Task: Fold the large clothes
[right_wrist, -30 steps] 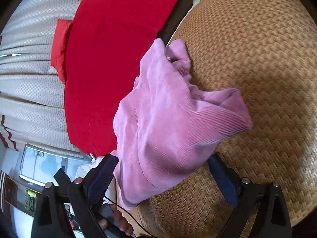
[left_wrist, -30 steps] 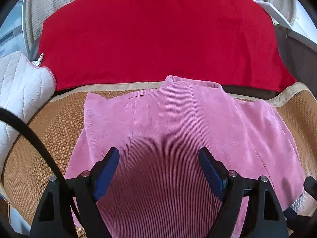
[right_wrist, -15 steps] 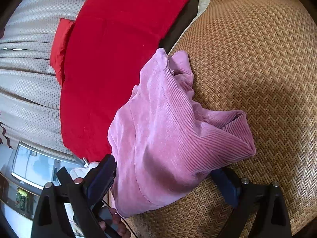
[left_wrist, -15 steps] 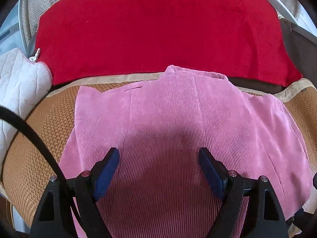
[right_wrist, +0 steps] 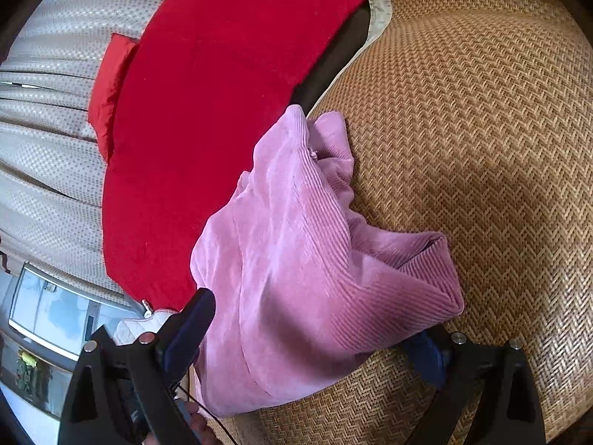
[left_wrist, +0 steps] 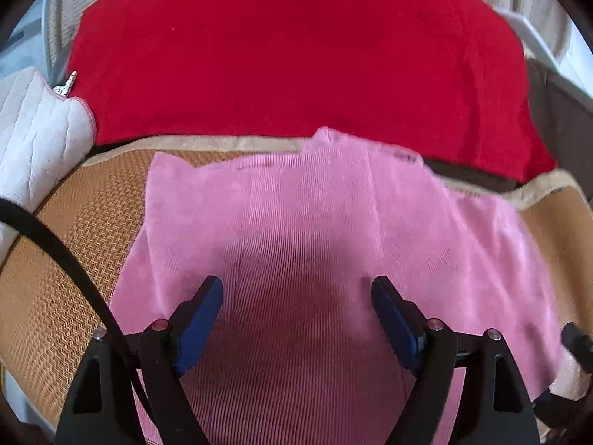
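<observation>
A pink corduroy garment (left_wrist: 315,230) lies spread on a woven mat (left_wrist: 85,230). My left gripper (left_wrist: 296,296) is open just above the garment's near middle, holding nothing. In the right wrist view the same garment (right_wrist: 296,259) is bunched, with a folded corner at the right. My right gripper (right_wrist: 315,326) is open, its fingers either side of the bunched near edge, the right fingertip (right_wrist: 426,352) partly hidden under the cloth.
A red cushion (left_wrist: 296,55) stands behind the mat along the sofa back. A white quilted pad (left_wrist: 33,129) lies at the left. Bare woven mat (right_wrist: 481,129) extends to the garment's right. A beige curtain (right_wrist: 48,129) hangs behind.
Both grippers have moved closer in over the garment. The cloth's folded corner now lies over my right gripper's right fingertip. Both stay open.
</observation>
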`<state>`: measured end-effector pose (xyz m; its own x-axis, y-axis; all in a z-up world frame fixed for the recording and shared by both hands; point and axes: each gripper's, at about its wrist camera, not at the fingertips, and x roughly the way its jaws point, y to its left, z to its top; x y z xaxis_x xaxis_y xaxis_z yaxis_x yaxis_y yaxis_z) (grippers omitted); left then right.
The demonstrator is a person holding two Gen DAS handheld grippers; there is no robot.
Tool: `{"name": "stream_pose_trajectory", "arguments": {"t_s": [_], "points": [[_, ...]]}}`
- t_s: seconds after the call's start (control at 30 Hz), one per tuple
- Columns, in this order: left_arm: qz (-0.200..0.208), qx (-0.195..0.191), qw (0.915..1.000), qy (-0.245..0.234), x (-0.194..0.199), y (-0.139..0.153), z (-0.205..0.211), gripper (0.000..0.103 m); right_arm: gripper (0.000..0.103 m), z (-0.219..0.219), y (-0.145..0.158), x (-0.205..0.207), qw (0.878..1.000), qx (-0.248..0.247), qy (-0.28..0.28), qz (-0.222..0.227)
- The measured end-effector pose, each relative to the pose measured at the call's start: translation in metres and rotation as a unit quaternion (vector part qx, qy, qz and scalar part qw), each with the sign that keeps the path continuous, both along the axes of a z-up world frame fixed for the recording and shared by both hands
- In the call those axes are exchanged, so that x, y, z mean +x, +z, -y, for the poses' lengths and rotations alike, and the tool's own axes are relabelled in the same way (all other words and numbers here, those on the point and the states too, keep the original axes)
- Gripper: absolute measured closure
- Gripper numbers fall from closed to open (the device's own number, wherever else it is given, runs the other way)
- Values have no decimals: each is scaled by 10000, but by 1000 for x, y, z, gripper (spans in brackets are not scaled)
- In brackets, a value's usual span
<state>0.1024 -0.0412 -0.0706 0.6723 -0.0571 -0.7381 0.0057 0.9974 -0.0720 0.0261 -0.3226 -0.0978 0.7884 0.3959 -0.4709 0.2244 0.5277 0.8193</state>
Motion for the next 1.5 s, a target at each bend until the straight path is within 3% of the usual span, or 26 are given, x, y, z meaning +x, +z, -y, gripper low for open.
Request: {"name": "stream_pose_trajectory", "arguments": {"t_s": [0.1, 0.2, 0.63, 0.8, 0.97, 1.13, 1.5], "points": [[-174, 375, 9990, -172, 7, -16, 12, 20, 6, -1, 0, 2, 9999, -130, 36, 60], [2, 497, 9987, -85, 5, -23, 14, 15, 10, 0, -1, 3, 9996, -223, 134, 75], [-78, 366, 9993, 82, 5, -18, 7, 13, 15, -1, -3, 7, 9986, -330, 325, 238], [317, 191, 9990, 232, -8, 1, -2, 13, 15, 1, -3, 4, 9982, -394, 352, 291], [-41, 281, 9995, 114, -2, -15, 0, 13, 15, -1, -3, 2, 9980, -419, 361, 290], [116, 98, 9995, 269, -5, -10, -8, 13, 15, 0, -3, 4, 9983, -394, 358, 242], [-76, 57, 9998, 166, 8, -24, -6, 13, 14, -11, 8, 12, 9966, -753, 331, 17]]}}
